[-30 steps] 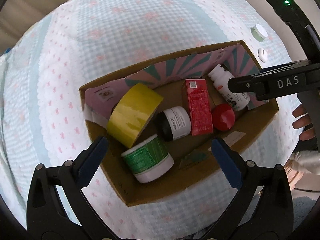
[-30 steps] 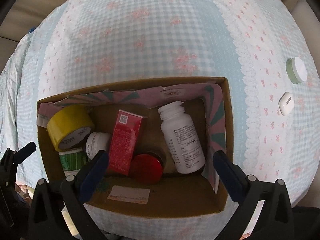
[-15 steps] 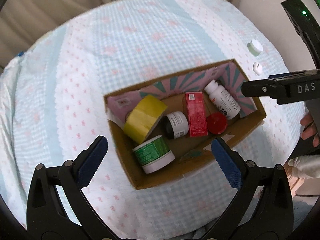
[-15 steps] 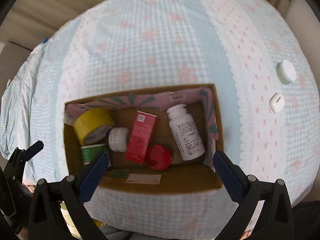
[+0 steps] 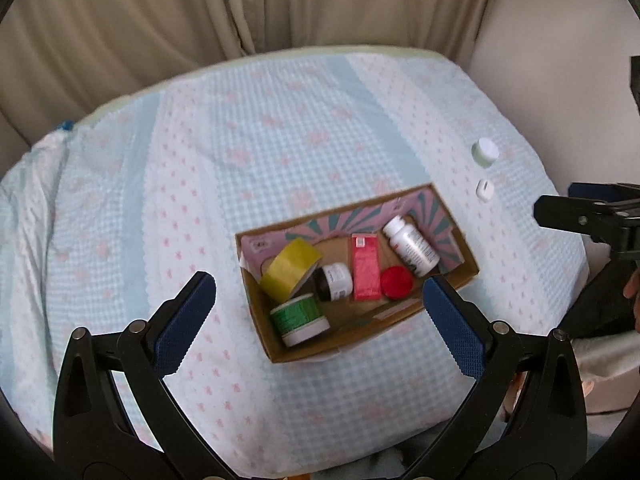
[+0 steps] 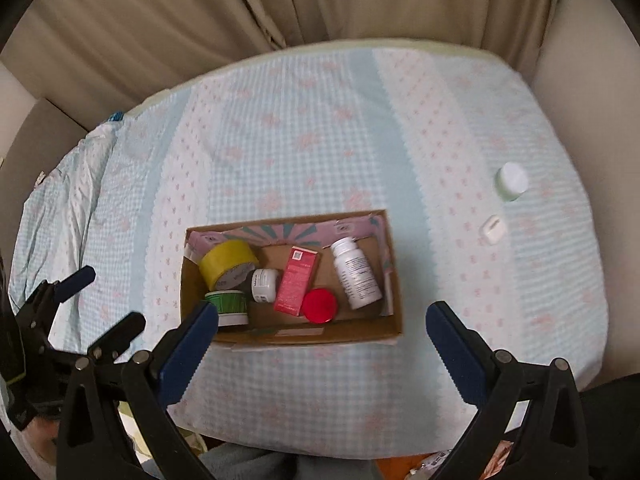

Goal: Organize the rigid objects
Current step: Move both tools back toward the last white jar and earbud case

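Beige curtains hang at the far side, and in front of them lies a bed (image 6: 320,128) under a pale blue checked cover with pink flowers. Sitting on it, towards the near edge, is the cardboard box (image 6: 320,336) — and it is well stocked. From left to right: a yellow tape roll (image 6: 226,258), a green-labelled tub (image 6: 228,304) just in front of it, a small white jar (image 6: 264,285), a red carton (image 6: 298,286), a red lid (image 6: 319,305) and a white pill bottle (image 6: 356,273) lying on its side.

Both tools hover above the near edge. The left gripper (image 5: 320,320) is spread wide, nothing between its blue pads; the right gripper (image 6: 322,342) is likewise wide apart and empty.

Out on the cover, well to the right of the box, two things lie loose — a white-capped pale green pot (image 6: 511,181) and, nearer, a small white case (image 6: 493,229).

My read: most of the sorting is done, and those two are what's left. The next move looks like a reach to the right with the right gripper, closing on the little case or the pot, then a carry back to the box's free right end.
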The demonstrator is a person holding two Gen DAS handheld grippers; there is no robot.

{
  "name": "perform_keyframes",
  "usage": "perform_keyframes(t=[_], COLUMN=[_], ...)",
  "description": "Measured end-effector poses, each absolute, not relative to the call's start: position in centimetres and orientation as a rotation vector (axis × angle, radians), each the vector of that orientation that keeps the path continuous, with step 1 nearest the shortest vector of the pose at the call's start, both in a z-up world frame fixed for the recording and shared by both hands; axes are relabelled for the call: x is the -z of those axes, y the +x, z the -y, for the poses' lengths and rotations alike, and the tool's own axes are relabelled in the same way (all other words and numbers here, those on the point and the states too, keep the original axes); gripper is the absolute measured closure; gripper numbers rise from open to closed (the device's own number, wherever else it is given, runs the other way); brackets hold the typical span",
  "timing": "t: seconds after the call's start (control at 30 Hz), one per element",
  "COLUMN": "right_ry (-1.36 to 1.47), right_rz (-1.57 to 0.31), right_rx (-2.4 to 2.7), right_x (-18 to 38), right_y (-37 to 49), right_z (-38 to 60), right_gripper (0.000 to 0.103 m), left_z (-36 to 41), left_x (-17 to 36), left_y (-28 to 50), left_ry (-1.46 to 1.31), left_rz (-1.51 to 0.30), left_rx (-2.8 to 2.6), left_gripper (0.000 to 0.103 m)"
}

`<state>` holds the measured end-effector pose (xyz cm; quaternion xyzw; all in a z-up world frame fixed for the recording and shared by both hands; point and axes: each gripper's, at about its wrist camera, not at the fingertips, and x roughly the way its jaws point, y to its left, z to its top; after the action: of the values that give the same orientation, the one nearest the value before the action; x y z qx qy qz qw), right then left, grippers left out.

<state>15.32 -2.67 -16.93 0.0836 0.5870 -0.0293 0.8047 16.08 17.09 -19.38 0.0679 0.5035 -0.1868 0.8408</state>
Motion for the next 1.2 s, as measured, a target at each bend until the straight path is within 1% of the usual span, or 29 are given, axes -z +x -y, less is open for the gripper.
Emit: perform_keyframes(t=[0.17, 0.3, 0.53, 0.73, 0.87, 1.07, 1.2], right_ry=[0.218, 0.251, 0.208, 0.076, 0.043, 0.025, 0.02], right_rz=[-1.174, -1.13, -1.1, -1.046, -1.075, -1.083, -1.102], right_rx=[0.066, 0.055, 0.049, 0.051, 0.015, -0.023, -0.037], right_x=[13.9, 12.6, 11.6, 11.2, 12.3, 13.9, 16.2], right_y=[13.6, 12.4, 10.5, 9.5, 10.3, 12.9, 14.9], right_z=[5.3, 8.9, 18.1, 26.7, 31.2, 35.3, 36.8], right_gripper=[0.0, 0.0, 0.0, 0.0, 0.0, 0.0, 0.0], left_z=[-14.7, -11.6, -2.9, 6.8, 13.4, 19.3, 22.1], left_x=[16.2, 14.7, 13.9, 15.0, 16.7, 18.5, 21.0], left_y=[15.1, 14.1, 11.8, 10.1, 9.8, 10.3, 12.2], left_ry=[0.124, 0.137, 0.123, 0.115, 0.124, 0.156, 0.193], left_rz=[-1.014, -0.989, -0.954, -0.968, -0.995, -1.007, -1.032], left_rx=[0.401, 0.401, 0.374, 0.363, 0.377, 0.421, 0.471], left_gripper=[0.0, 0.0, 0.0, 0.0, 0.0, 0.0, 0.0])
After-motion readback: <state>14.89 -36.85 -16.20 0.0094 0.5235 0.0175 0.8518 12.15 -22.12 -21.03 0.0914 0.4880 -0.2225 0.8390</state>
